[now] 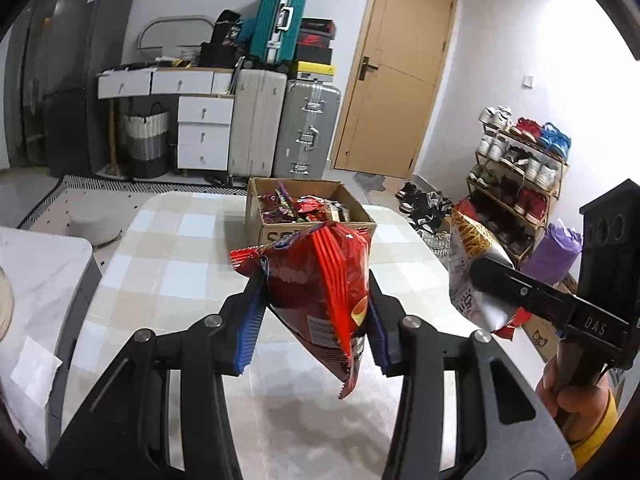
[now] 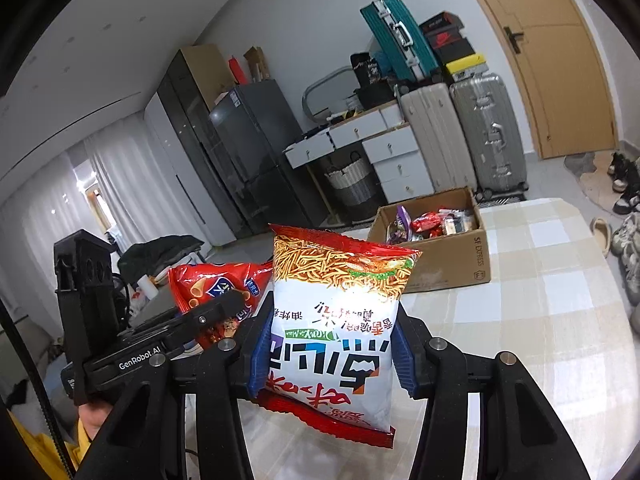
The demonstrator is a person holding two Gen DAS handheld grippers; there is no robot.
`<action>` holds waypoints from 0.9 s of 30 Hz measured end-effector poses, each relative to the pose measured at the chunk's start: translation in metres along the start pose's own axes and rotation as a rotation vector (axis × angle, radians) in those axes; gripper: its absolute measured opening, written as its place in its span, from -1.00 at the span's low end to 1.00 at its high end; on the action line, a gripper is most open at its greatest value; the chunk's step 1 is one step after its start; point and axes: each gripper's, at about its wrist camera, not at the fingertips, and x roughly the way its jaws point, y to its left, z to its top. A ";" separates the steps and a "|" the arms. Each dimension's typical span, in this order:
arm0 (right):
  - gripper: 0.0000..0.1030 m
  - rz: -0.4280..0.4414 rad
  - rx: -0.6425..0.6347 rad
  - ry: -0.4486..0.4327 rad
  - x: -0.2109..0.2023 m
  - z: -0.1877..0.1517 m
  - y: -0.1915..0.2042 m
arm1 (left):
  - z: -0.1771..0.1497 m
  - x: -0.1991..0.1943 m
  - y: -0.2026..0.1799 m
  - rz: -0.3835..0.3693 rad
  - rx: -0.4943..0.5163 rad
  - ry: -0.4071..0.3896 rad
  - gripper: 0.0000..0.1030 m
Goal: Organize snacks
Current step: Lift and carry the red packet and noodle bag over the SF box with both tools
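The left gripper (image 1: 316,312) has its fingers clamped on a red snack bag (image 1: 320,292); the right gripper (image 2: 328,356) has its fingers clamped on a white noodle-snack bag (image 2: 340,320). Both bags hang above the counter (image 1: 180,264), the cardboard box (image 1: 264,224) straight ahead beyond them, neither hand clearly nearer.

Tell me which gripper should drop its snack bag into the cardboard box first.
Left, probably. The left gripper holds its red bag directly in line with the cardboard box. The right gripper with its white noodle-snack bag sits off to one side, the box angled away.
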 end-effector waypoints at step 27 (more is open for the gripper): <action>-0.02 -0.045 -0.066 0.032 0.049 0.058 -0.021 | 0.063 0.090 0.009 -0.043 0.072 0.042 -0.18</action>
